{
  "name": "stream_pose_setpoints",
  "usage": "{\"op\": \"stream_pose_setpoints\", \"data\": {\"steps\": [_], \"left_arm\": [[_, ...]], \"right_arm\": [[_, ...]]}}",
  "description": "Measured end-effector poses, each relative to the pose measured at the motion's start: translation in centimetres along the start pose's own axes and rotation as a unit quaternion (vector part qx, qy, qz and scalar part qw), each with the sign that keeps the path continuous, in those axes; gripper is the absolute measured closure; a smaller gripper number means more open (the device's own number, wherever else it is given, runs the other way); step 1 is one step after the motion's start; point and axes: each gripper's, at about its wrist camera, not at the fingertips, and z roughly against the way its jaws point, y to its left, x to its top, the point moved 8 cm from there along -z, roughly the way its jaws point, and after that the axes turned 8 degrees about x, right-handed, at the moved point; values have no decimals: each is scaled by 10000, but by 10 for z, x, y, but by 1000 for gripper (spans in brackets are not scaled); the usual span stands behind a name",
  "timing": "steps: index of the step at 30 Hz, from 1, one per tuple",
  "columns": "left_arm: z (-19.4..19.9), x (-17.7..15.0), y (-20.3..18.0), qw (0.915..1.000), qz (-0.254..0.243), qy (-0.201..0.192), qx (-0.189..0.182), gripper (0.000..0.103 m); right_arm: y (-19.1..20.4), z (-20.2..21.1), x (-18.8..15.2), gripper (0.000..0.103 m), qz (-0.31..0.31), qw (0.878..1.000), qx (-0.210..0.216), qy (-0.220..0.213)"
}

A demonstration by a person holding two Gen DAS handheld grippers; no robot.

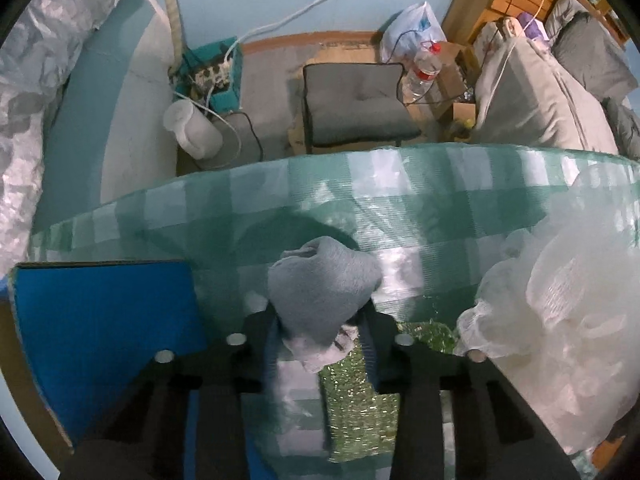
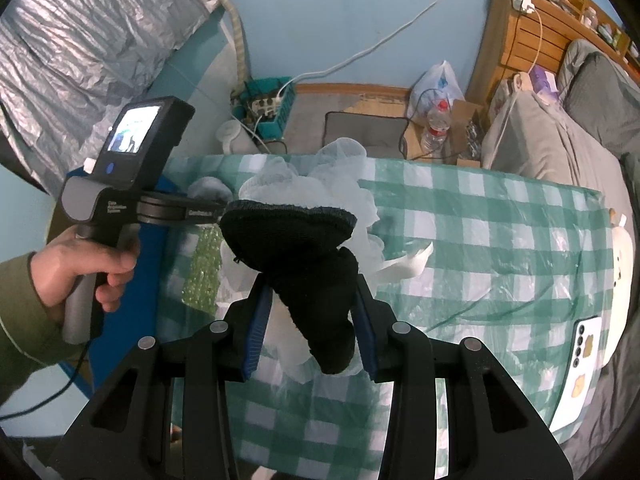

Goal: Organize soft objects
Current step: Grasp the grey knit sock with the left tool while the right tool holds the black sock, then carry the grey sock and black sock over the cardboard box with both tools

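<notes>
Clamped between the blue pads of the right hand-held gripper (image 2: 310,320): a black knitted sock (image 2: 308,256), cuff end spreading wide beyond the fingertips, toe end hanging back toward the camera. Jaws closed as far as the sock allows. Just past it, resting on the counter (image 2: 480,240) with its green-and-white checked cover, a heap of white mesh netting (image 2: 332,176). Off to that gripper's left, the left hand-held gripper (image 2: 208,213), gripped by a hand (image 2: 80,264) in an olive sleeve, pointing down at the counter.

Pinched between the left hand-held gripper (image 1: 320,320) pads: a grey sock (image 1: 324,288), bunched up, pads pressing into its sides, jaws partly closed around it. Underneath, touching the counter (image 1: 400,208), a glittery green scouring pad (image 1: 360,400). To that gripper's left, a blue board (image 1: 104,328); to its right, close by, the white mesh netting (image 1: 560,312). Beyond the counter edge, down on the floor, a grey cushion (image 1: 356,108) and a water bottle (image 1: 424,72).
</notes>
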Motion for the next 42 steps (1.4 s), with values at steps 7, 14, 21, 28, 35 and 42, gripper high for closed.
{"op": "stream_pose_setpoints", "data": {"steps": [7,14,21,28,35,42], "left_arm": [[11,-8,7,9996,-59,-254,93,79],[35,-11,16,9978,230,-617,-87,79],[63,-24,17,9956,84,-928,-60,79],[86,-44,14,9940,44,-1081,-156,79],[105,-64,8,9929,120,-1142,-293,79],[125,-79,12,9915,113,-1253,-325,79]], "right_arm": [[0,2,-3,65,8,10000,-11,-18],[0,7,-10,65,54,10000,-33,-32],[3,11,-18,65,105,9999,-22,-48],[6,14,-23,65,152,9999,-20,-72],[13,18,-26,65,175,9998,-29,-90],[23,24,-27,65,259,9996,-36,-118]]}}
